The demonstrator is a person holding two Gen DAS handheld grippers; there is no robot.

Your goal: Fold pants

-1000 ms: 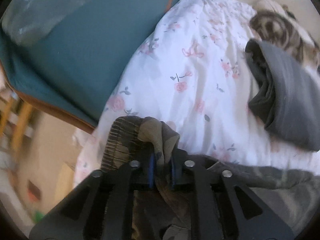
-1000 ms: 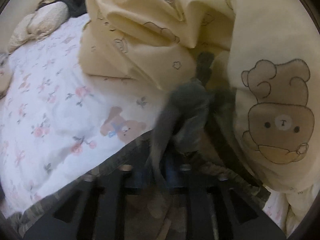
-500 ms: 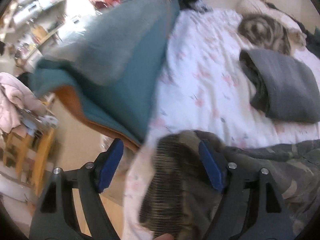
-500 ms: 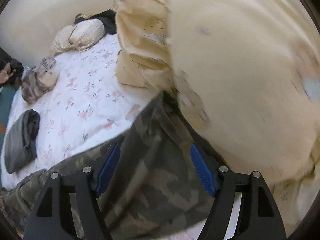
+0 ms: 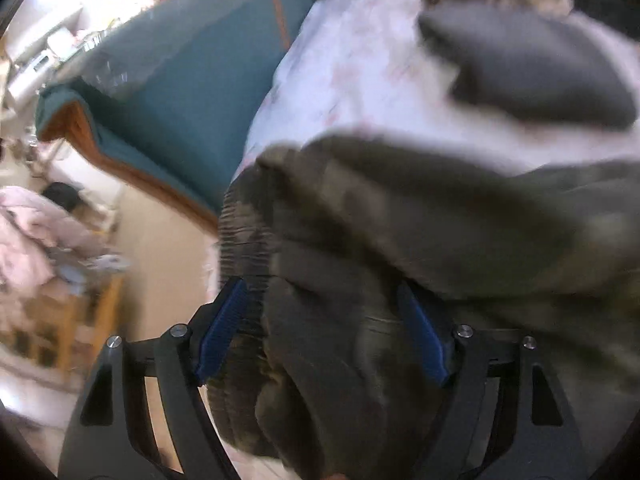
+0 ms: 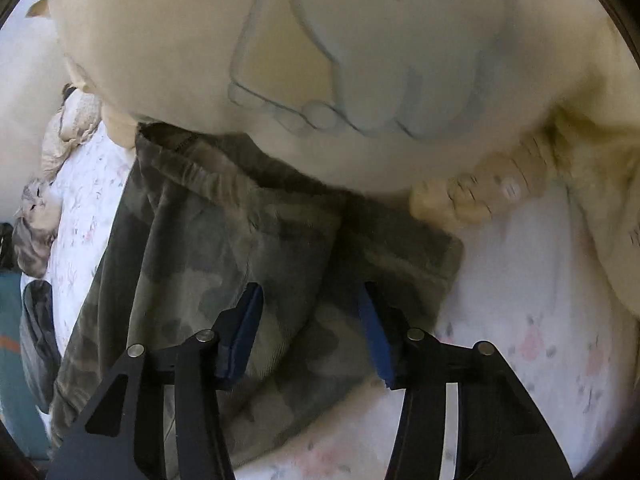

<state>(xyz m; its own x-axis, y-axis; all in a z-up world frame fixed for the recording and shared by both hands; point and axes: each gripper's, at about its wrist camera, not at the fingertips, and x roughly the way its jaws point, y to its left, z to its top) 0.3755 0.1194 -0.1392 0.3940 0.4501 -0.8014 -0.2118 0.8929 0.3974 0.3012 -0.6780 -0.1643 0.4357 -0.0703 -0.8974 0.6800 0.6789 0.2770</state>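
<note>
Both jaws wide: my left gripper [image 5: 320,328] and right gripper [image 6: 310,328] straddle camo pants [image 6: 224,248]; bed-edge slippage looks likely lower left.

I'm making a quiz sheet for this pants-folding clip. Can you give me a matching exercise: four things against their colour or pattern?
Things:
1. pants
2. folded garment
3. bedsheet
4. pads of the right hand-held gripper

Colour or pattern:
A. blue
B. white with pink flowers
C. green camouflage
D. plain dark grey

Pairs: 1-C, 2-D, 3-B, 4-A
</note>
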